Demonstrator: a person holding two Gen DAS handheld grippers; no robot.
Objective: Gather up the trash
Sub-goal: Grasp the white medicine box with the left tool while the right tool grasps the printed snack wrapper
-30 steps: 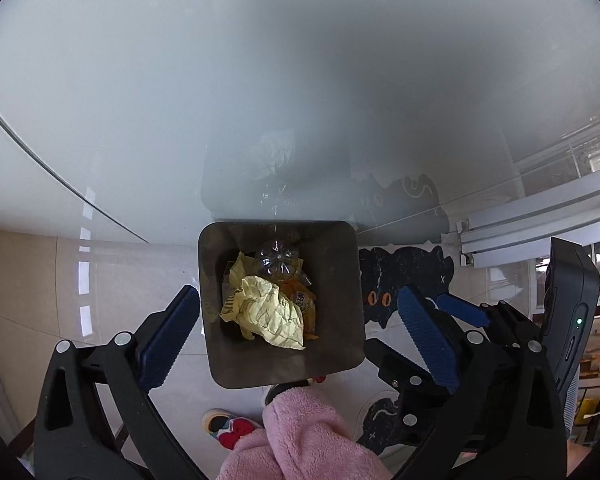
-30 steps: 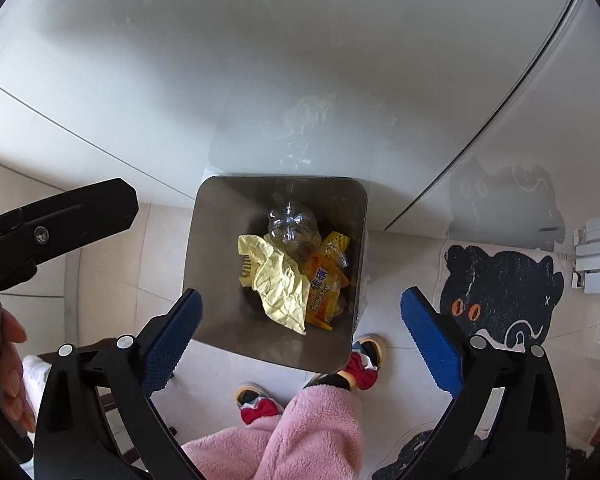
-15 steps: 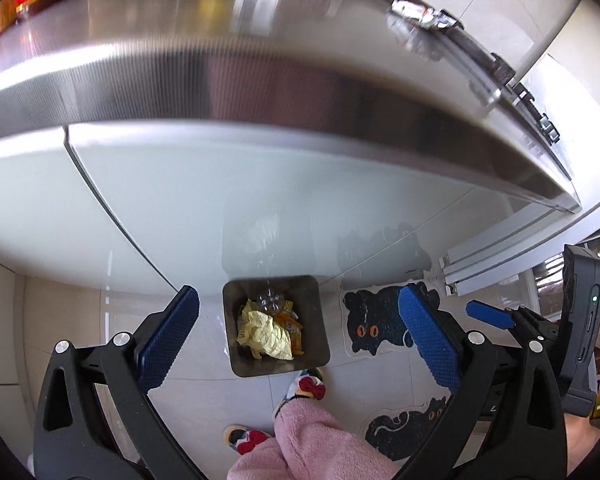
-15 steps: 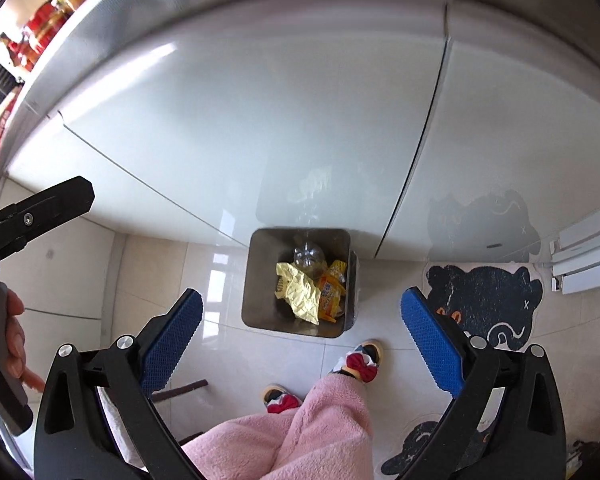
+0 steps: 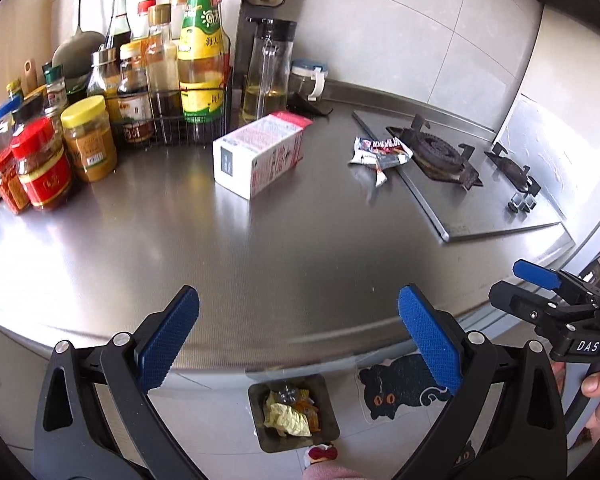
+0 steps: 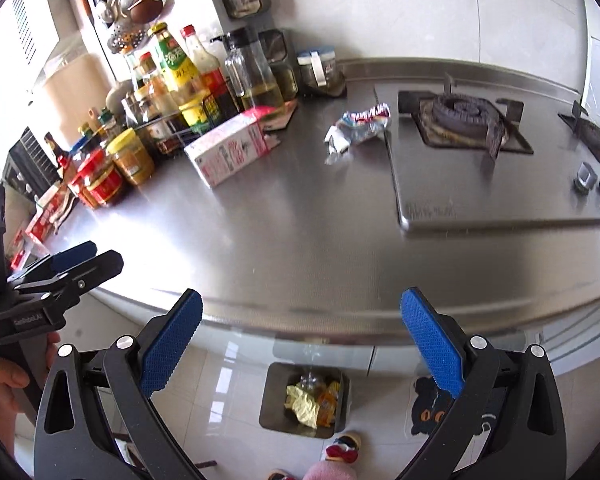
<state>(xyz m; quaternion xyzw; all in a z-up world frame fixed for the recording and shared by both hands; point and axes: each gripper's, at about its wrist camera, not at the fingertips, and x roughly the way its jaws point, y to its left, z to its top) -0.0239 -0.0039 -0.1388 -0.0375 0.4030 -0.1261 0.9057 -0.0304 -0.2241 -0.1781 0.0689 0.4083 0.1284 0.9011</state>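
Crowded glass and plastic condiment bottles and jars [image 5: 100, 92] fill the left end of the brushed steel countertop [image 5: 260, 240]. Right of them lies a pink-and-white cardboard carton [image 5: 260, 156] on its side, then a crumpled silver snack wrapper [image 5: 382, 152] just beside the steel gas hob [image 5: 480, 184]. Below the counter edge, the dark square trash bin [image 5: 328, 420] holds yellow paper and what looks like an orange packet. The left gripper [image 5: 298, 340] and right gripper [image 6: 302, 340] both gape wide, empty. A reach for the carton could topple nearby bottles; the thin wrapper may slip or snag the burner grate.
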